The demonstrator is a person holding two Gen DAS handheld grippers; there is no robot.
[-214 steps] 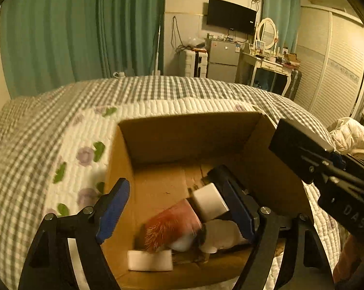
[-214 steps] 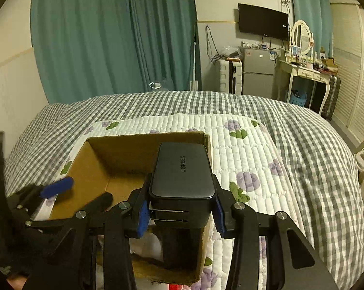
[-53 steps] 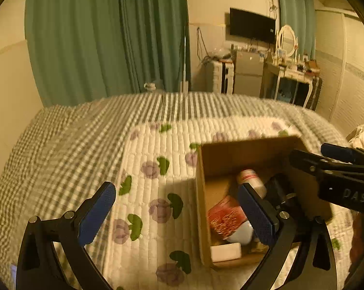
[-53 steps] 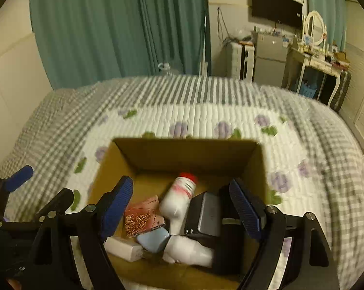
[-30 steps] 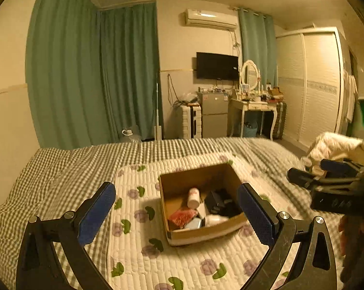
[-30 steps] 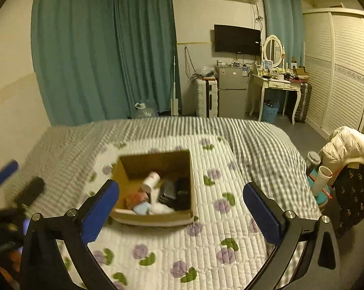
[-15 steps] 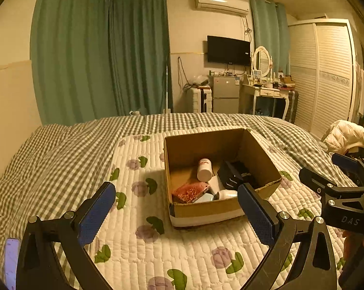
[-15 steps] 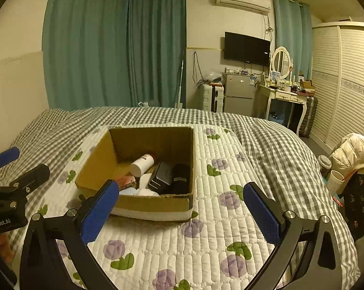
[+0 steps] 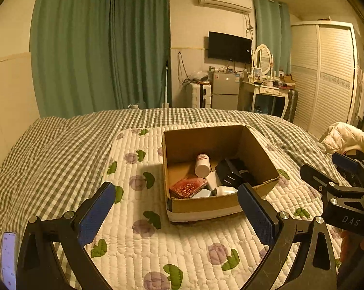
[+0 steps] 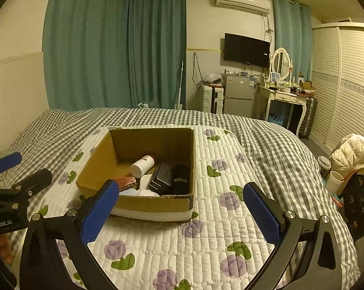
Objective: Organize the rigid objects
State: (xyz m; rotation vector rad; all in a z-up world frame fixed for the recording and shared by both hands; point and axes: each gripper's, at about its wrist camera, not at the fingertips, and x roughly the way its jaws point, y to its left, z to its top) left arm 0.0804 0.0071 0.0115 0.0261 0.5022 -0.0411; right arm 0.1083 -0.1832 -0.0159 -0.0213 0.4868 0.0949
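A cardboard box (image 9: 201, 206) stands on the quilted floral mat on the bed; it also shows in the right wrist view (image 10: 155, 204). Inside lie a white bottle with a red band (image 9: 202, 165) (image 10: 142, 163), a black charger block (image 9: 227, 172) (image 10: 163, 175), a red patterned case (image 9: 188, 188) and other white items. My left gripper (image 9: 177, 211) is open and empty, held back in front of the box. My right gripper (image 10: 182, 211) is open and empty, also in front of the box. Each gripper shows at the edge of the other's view.
A phone (image 9: 8, 256) lies at the bed's near left edge. A white jacket (image 10: 351, 152) lies off the bed's right side with cups (image 10: 334, 181) beside it. Green curtains, a fridge, a dressing table and a wardrobe stand beyond the bed.
Seven seconds ago my right gripper held the black charger block over the box; it now lies in the box. Both grippers have drawn back and settled in front of the box.
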